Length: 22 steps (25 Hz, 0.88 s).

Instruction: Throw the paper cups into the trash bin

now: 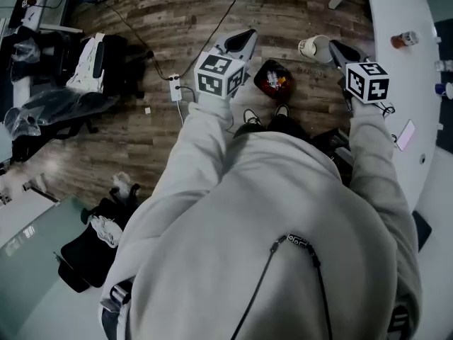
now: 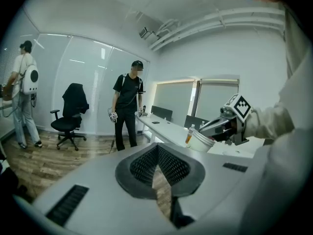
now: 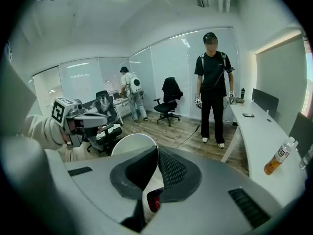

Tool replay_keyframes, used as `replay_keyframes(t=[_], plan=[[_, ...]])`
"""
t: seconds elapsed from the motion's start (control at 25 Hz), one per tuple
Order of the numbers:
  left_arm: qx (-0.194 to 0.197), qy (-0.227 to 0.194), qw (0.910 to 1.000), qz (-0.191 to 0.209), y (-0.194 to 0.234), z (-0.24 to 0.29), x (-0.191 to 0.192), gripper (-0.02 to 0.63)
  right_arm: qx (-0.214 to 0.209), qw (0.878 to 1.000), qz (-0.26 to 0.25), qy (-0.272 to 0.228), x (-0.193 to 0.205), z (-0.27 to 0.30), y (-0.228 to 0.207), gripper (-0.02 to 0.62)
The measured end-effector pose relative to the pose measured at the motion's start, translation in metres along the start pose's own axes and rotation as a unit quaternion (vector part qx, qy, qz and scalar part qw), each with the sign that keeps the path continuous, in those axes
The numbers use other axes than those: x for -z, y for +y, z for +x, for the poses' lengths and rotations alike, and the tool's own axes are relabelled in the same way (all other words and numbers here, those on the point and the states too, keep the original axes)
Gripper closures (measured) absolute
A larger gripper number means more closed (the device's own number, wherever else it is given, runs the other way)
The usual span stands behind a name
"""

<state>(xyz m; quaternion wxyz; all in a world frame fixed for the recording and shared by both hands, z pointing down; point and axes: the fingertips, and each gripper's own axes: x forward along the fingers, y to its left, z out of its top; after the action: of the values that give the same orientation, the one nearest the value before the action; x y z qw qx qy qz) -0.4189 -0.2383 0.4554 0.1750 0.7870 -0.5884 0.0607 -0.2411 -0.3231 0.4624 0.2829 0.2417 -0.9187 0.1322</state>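
In the head view my right gripper [image 1: 334,48] is shut on a white paper cup [image 1: 313,47], held on its side above the wooden floor. Its own view shows the cup's round rim [image 3: 133,143] between the jaws of the right gripper [image 3: 156,155]. A dark trash bin [image 1: 272,80] with red and orange rubbish inside stands on the floor between the two grippers, just ahead of the person's shoes; a red glimpse of the bin [image 3: 154,199] shows below the jaws. My left gripper [image 1: 248,34] is shut and holds nothing. From the left gripper [image 2: 157,153] view the cup [image 2: 199,141] hangs at the right.
A long white desk [image 1: 403,6] with a bottle [image 1: 405,40] runs along the right. A power strip [image 1: 174,87] and cable lie on the floor at left, near office chairs with bags [image 1: 92,62]. A person in black [image 3: 212,82] stands by the desk; another stands farther back.
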Motion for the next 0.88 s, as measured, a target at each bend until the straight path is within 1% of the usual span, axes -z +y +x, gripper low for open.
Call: replay_keyframes(t=[0.16, 0.32, 0.4, 0.52, 0.68, 0.76, 0.88], plan=[[-0.007, 0.008, 0.9999, 0.003, 0.004, -0.007, 0.003, 0.606, -0.022, 1.000, -0.006, 0.009, -0.007, 0.018, 0.006, 0.565], [-0.030, 0.003, 0.9994, -0.016, 0.020, -0.003, 0.007, 0.606, -0.039, 0.999, -0.020, 0.027, -0.004, 0.037, 0.004, 0.565], [-0.043, 0.004, 0.9987, -0.027, 0.032, -0.002, 0.015, 0.606, -0.045, 0.998, -0.020, 0.042, 0.006, 0.047, 0.002, 0.565], [-0.063, 0.005, 0.9970, -0.045, 0.054, 0.005, 0.029, 0.606, -0.055, 0.996, 0.001, 0.066, 0.032, 0.067, -0.009, 0.565], [-0.077, 0.028, 0.9937, -0.077, 0.065, 0.017, 0.077, 0.606, -0.074, 0.993, 0.025, 0.094, 0.080, 0.096, -0.017, 0.565], [-0.082, 0.046, 0.9913, -0.092, 0.061, 0.021, 0.106, 0.606, -0.087, 0.990, 0.031, 0.110, 0.107, 0.113, -0.011, 0.565], [-0.086, 0.067, 0.9858, -0.128, 0.050, 0.024, 0.155, 0.606, -0.098, 0.985, 0.028, 0.139, 0.154, 0.134, 0.002, 0.565]])
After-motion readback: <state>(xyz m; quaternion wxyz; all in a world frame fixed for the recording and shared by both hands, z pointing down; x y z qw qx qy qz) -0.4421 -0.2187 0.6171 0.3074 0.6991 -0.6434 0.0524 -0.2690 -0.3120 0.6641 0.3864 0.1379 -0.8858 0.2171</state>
